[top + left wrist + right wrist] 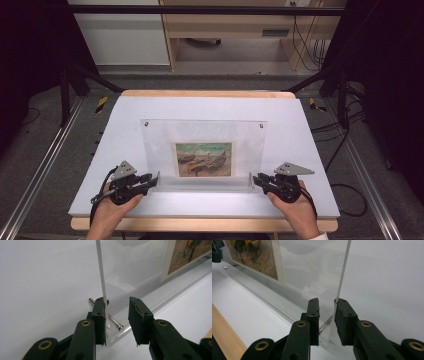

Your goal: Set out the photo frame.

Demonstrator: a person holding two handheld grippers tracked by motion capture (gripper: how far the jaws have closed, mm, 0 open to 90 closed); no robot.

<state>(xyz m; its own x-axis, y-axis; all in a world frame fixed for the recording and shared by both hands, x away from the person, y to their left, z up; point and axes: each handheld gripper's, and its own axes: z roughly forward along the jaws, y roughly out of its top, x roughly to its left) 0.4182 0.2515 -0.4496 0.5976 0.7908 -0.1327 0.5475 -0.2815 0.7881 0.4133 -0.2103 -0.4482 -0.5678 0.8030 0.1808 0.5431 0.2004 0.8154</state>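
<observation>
I am holding my left gripper (156, 179) at the lower left corner of a clear acrylic frame (210, 131) that is standing upright on the white table (310, 150). In the left gripper view, my jaws are standing spread around the frame's side edge (101, 272): the left jaw is lying against the panel, while the right jaw is standing clear of it with a gap between. A small metal pin (113, 321) is passing through the frame's bottom corner, just ahead of my left jaw.

Between my two grippers, the frame is holding a painted picture (204, 159) of boats, sitting low and about midway along the panel.

My right gripper (254, 181) is sitting at the frame's lower right corner. In the right gripper view, these jaws are also parted around the panel's side edge (343, 272); the right jaw is touching or nearly touching that edge, I cannot tell which, and the left jaw is standing off it. Another metal pin (325, 325) is showing between them.
</observation>
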